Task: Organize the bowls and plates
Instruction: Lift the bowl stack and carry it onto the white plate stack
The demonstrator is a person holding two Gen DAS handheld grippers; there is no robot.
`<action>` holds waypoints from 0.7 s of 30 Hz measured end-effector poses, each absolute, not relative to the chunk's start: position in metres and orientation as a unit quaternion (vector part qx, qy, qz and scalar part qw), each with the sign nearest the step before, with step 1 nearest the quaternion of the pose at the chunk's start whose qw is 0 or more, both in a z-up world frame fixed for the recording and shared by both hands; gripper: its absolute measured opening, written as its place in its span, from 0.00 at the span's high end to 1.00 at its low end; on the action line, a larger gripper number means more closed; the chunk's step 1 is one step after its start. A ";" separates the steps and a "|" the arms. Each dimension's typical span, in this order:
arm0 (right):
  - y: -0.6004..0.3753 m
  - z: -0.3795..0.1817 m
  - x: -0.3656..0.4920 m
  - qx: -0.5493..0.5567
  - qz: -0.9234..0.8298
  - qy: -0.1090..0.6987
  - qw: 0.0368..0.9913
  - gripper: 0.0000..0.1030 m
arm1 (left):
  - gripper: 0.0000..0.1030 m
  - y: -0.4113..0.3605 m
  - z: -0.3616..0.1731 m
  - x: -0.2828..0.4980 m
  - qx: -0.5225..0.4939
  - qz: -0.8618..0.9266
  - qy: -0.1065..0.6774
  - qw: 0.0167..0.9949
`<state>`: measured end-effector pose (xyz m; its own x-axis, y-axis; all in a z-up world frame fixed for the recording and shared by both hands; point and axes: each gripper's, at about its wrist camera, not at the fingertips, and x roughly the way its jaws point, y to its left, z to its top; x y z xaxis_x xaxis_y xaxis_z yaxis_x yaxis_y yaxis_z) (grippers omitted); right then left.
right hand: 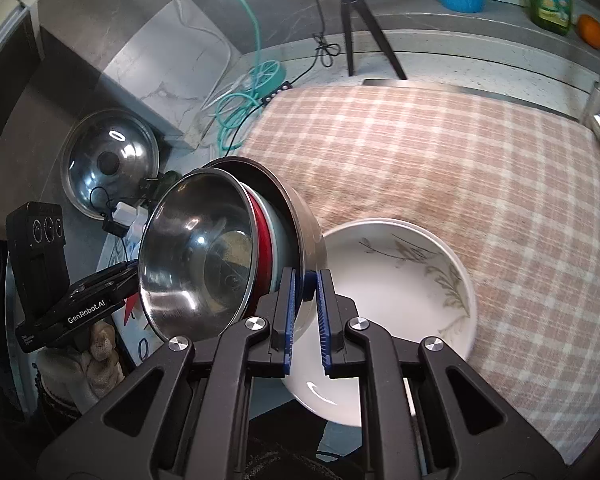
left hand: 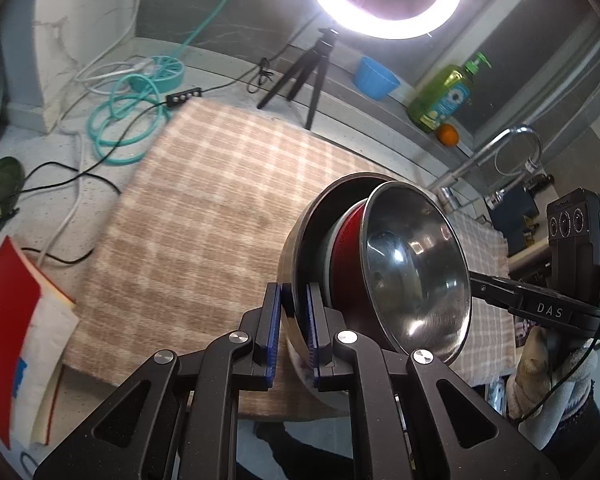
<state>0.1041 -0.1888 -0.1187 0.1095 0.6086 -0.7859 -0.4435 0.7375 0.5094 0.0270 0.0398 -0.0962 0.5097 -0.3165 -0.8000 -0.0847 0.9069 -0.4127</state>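
Observation:
A nested stack of bowls is held tilted in the air: a large steel outer bowl, a pale bowl, a red bowl and a shiny steel inner bowl. My left gripper is shut on the outer bowl's rim. My right gripper is shut on the same rim from the opposite side. The stack shows in the right wrist view with the steel inner bowl facing me. White plates with a leaf print lie on the checked cloth just below and right of the stack.
The checked cloth covers the counter. A red book, teal hose, cables and a ring-light tripod lie around it. A blue bowl, soap bottle, orange and tap stand at the back right. A steel lid leans at left.

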 end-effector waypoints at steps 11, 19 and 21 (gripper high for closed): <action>-0.244 -0.136 0.096 0.103 0.309 0.578 0.748 0.89 | 0.92 -0.008 -0.107 0.040 -0.177 -0.111 0.518 0.830; -0.263 -0.148 0.093 0.114 0.293 0.586 0.746 0.89 | 0.92 -0.028 -0.113 0.043 -0.164 -0.125 0.530 0.823; -0.266 -0.150 0.092 0.115 0.292 0.588 0.746 0.89 | 0.92 -0.030 -0.115 0.043 -0.163 -0.127 0.533 0.821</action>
<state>0.0918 -0.2657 -0.1503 0.1392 0.5705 -0.8094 -0.2993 0.8034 0.5148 0.0434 -0.0302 -0.1148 0.4006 -0.3810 -0.8333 0.0345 0.9151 -0.4018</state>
